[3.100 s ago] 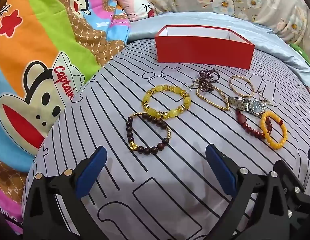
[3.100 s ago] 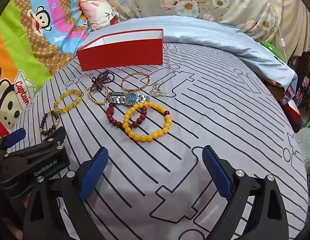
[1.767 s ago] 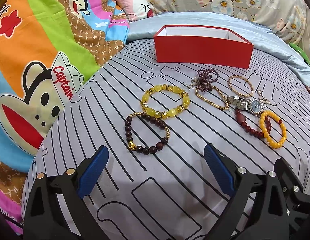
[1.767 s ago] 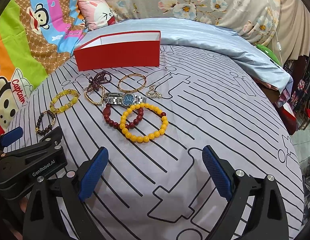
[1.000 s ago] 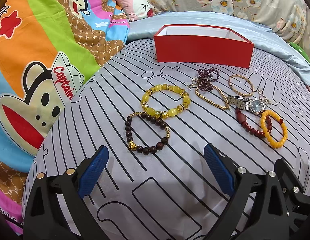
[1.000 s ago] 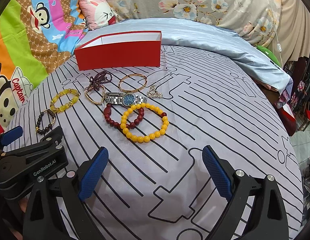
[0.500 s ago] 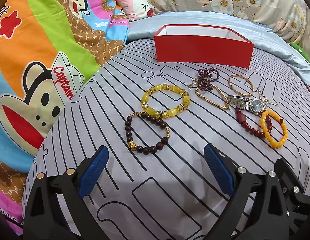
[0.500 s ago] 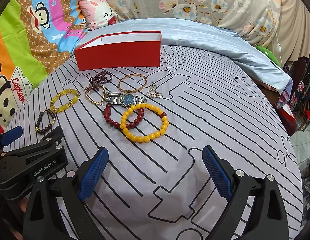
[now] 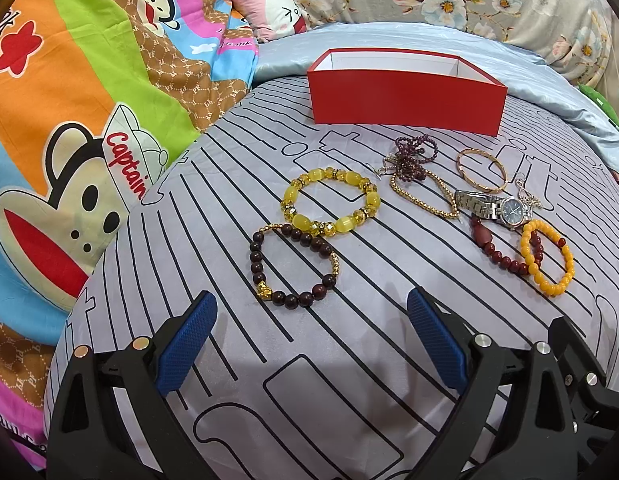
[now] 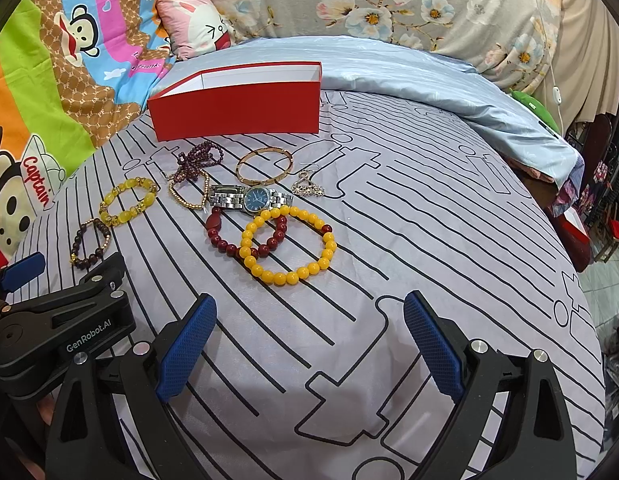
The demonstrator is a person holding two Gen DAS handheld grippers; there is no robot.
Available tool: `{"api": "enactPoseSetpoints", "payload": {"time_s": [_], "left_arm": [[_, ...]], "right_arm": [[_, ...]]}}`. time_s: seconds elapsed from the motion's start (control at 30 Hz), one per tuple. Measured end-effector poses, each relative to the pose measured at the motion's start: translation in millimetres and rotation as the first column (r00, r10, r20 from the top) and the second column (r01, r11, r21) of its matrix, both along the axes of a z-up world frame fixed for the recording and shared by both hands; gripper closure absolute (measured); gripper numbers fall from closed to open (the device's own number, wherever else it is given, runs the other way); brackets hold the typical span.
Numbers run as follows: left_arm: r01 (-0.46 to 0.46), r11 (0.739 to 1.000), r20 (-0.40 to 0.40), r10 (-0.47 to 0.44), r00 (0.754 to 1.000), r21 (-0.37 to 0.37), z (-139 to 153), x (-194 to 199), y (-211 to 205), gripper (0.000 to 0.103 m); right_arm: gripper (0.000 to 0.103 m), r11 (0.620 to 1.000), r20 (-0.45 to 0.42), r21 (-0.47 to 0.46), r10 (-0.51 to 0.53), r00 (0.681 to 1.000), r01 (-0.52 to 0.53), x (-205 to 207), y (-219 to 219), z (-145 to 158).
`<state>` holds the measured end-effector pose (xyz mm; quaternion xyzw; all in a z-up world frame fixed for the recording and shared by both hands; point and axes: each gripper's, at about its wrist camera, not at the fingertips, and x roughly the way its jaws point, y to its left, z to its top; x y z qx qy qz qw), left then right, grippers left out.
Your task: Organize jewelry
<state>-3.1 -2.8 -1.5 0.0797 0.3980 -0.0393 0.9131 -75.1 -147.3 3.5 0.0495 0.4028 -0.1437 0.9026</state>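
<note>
Jewelry spread on grey striped bedsheet (image 10: 429,240); we count nine pieces: dark wood bracelet (image 9: 292,266), yellow crystal bracelet (image 9: 331,207), purple bead strand (image 9: 413,156), gold bead chain (image 9: 425,196), gold bangle (image 9: 482,171), silver watch (image 10: 251,198), small silver charm (image 10: 307,188), red bead bracelet (image 10: 245,232), orange bead bracelet (image 10: 288,245). One open red box (image 10: 237,108) behind them. We hold left gripper (image 9: 309,344) and right gripper (image 10: 307,342) low over bare sheet, jaws apart, nothing between them. Sheet right of jewelry open; bed edge drops off far right.

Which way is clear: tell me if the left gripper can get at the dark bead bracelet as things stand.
Probably yes. The left gripper is open and the dark bead bracelet lies flat just ahead of it with nothing between; only the yellow bracelet touches its far side.
</note>
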Motion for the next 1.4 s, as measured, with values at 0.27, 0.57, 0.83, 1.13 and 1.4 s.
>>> {"api": "enactPoseSetpoints", "payload": {"time_s": [0.27, 0.57, 0.83, 1.13, 1.4], "left_arm": [[0.001, 1.0, 0.0, -0.001, 1.0, 0.0, -0.4, -0.3, -0.2, 0.011], [-0.005, 0.999, -0.02, 0.004, 1.0, -0.05, -1.0, 3.0, 8.2, 0.011], [-0.037, 0.996, -0.04, 0.034, 0.999, -0.086, 6.1, 24.6, 37.5, 0.012], [-0.034, 0.992, -0.027, 0.031, 0.999, -0.125, 17.1, 66.5, 35.7, 0.012], [-0.028, 0.99, -0.123, 0.012, 0.992, -0.135, -1.9, 97.4, 30.3, 0.043]], "right_arm": [[0.012, 1.0, -0.001, 0.0, 0.0, 1.0, 0.0, 0.0, -0.1, -0.2], [0.012, 1.0, -0.001, 0.012, 0.003, 1.0, -0.003, 0.2, -1.1, -0.5], [0.012, 0.999, -0.017, 0.034, 0.003, 1.0, -0.002, 3.2, -9.3, -0.4], [0.012, 0.998, -0.029, 0.068, 0.001, 1.0, 0.001, 12.3, -24.4, 1.4], [0.012, 0.997, -0.028, 0.076, 0.009, 1.0, -0.006, 20.6, -28.4, 4.6]]}}
